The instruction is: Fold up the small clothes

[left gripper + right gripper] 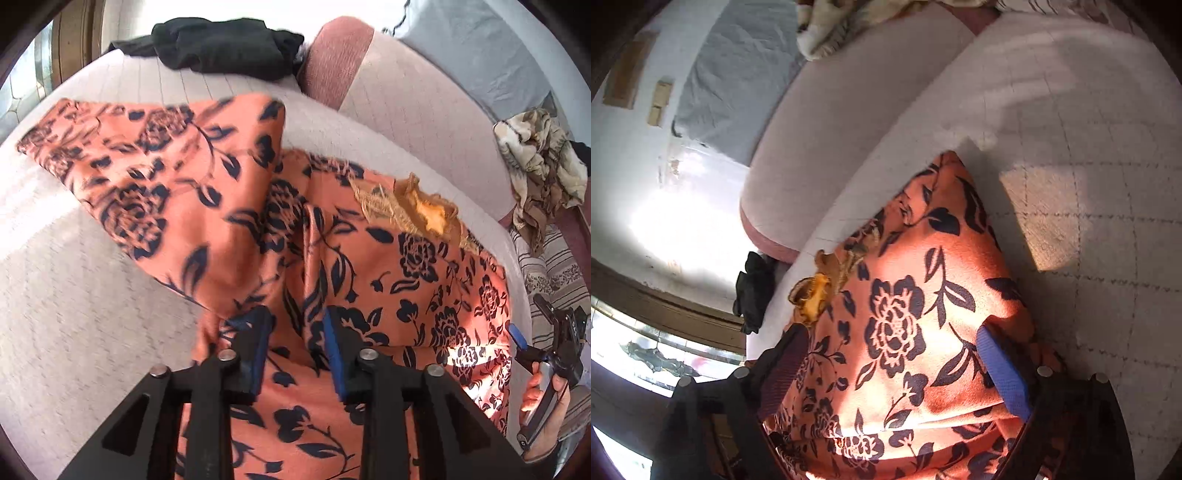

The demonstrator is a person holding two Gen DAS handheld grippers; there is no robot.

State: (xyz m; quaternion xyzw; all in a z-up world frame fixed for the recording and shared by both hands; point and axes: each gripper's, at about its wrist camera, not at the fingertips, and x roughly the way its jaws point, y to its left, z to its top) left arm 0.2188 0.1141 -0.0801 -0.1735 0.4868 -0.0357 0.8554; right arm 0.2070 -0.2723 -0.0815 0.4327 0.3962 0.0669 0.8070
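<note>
Right now our orange floral garment (229, 206) lies spread across the pale quilted sofa seat (74, 295), one part thrown over itself in a broad fold and a tan lace trim (413, 206) showing at its upper edge. We have our left gripper (297, 354) low over the cloth with its blue-padded fingers (334, 365) parted; a ridge of fabric stands in the gap, but we cannot tell whether the pads pinch it. Our right gripper (897, 369) is spread wide, the garment (908, 332) bulging between its fingers without being clamped. From the left wrist view we see that gripper (546, 350) at the cloth's right edge, held in a hand (543, 413). Farther out, a black garment (221, 44) rests at the sofa's far end, and a crumpled beige patterned cloth (539, 173) sits beyond the backrest (424, 110).
</note>
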